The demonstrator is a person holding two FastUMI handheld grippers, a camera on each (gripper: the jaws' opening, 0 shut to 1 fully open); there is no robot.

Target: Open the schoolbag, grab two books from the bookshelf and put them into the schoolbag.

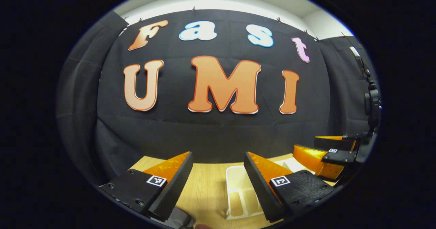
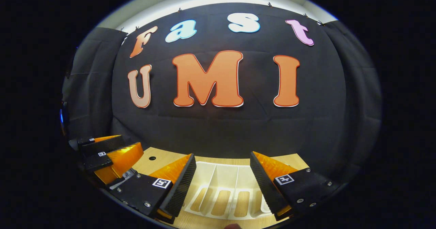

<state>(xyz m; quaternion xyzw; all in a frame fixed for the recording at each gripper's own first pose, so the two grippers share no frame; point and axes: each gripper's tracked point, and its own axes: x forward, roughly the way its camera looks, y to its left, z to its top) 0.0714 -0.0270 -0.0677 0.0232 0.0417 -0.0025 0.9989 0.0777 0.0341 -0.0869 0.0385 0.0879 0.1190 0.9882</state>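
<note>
A white slotted bookshelf rack [image 2: 223,176] lies on the wooden table [image 2: 163,161], straight ahead of my right gripper [image 2: 223,159], which is open and held above the rack's near end. Wood shows through the rack's long slots. In the left gripper view the same rack [image 1: 235,178] sits just right of centre, partly behind one finger of my left gripper [image 1: 218,161]. That gripper is open with nothing between its fingers. Each gripper also appears beside the other: the right gripper [image 1: 306,146] at the right edge, the left gripper [image 2: 131,143] at the left edge.
The black cloth wall closes off the table's far side and both flanks. A small round hole [image 2: 152,158] is in the tabletop near the left gripper. A dark grey object [image 1: 182,219] peeks in at the bottom of the left gripper view; what it is cannot be told.
</note>
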